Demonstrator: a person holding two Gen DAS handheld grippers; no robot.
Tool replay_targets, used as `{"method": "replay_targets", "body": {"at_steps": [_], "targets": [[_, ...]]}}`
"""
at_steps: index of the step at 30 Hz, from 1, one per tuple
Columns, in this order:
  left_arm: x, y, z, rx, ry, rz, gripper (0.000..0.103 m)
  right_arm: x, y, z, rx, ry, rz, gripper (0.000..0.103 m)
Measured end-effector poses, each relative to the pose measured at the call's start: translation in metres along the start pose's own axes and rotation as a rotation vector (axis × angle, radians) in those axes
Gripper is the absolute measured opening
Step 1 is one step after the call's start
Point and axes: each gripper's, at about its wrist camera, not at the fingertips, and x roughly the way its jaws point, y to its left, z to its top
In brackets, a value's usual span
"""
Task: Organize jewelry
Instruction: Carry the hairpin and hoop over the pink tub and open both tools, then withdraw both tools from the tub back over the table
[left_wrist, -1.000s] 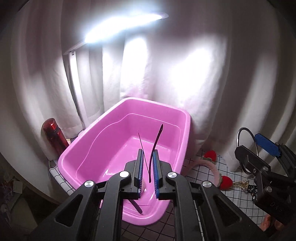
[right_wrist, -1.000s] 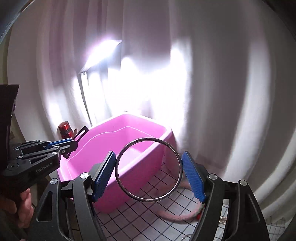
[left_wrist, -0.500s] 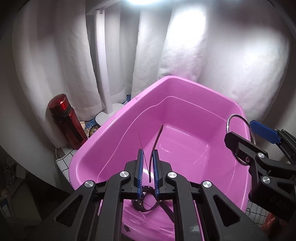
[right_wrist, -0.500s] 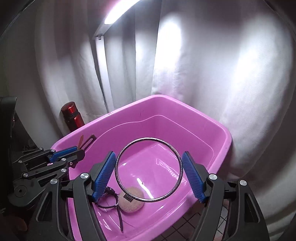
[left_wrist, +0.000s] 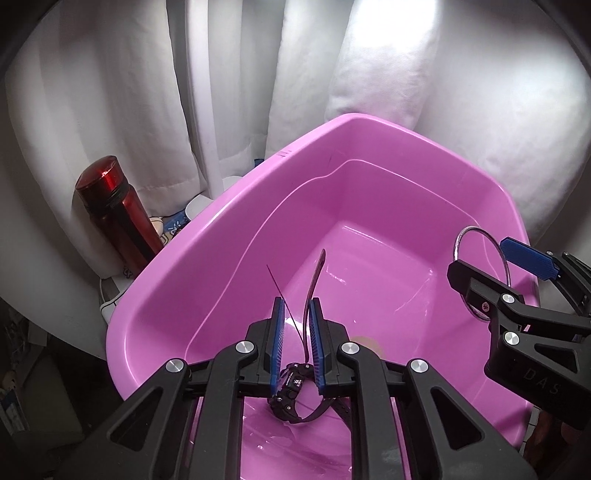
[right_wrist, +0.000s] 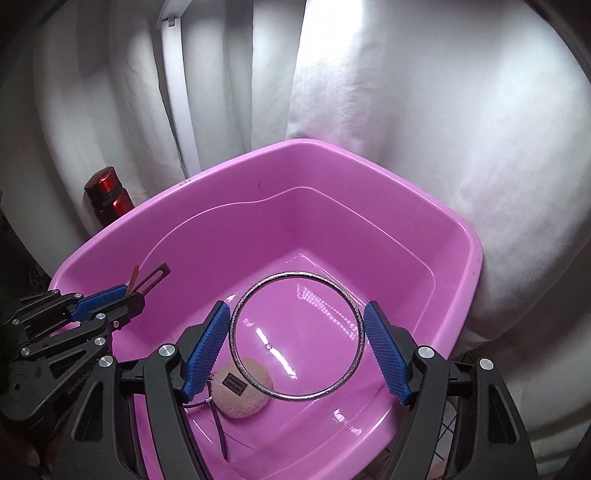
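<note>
- While both hover over one pink tub (right_wrist: 369, 184), my left tongs (left_wrist: 297, 334) are opening around one dark strap (left_wrist: 313, 288).
- Right tongs (right_wrist: 297, 350) clench one silver bangle (right_wrist: 295, 275), one beige pouch (right_wrist: 243, 391) at 7 o'clock below.

Basin (right_wrist: 458, 236) interior open — curtain (right_wrist: 424, 110) crowds behind.

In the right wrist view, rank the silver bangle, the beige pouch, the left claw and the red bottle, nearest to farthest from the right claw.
1. Silver bangle: held between the right claw's pads.
2. Beige pouch: on the basin floor, just below-left.
3. Left claw: over the basin's left rim.
4. Red bottle: outside the basin, far left by the curtain.
</note>
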Motion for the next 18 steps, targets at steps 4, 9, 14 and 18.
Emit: {"method": "replay_targets", "body": {"at_steps": [4,9,14,18], "targets": [[-0.006,-0.001,0.000,0.012,-0.027,0.040,0.069,-0.001,-0.001,0.001,-0.006,0.005,-0.033,0.073],[-0.017,0.002,0.001,0.006,-0.054,0.044,0.082,-0.008,0.000,-0.001,-0.009,-0.009,-0.063,0.073],[-0.024,0.008,-0.002,-0.013,-0.056,0.052,0.084,-0.020,0.001,-0.007,-0.001,-0.029,-0.074,0.073],[-0.033,0.010,-0.005,-0.026,-0.058,0.037,0.085,-0.034,0.003,-0.015,0.018,-0.051,-0.078,0.073]]}}
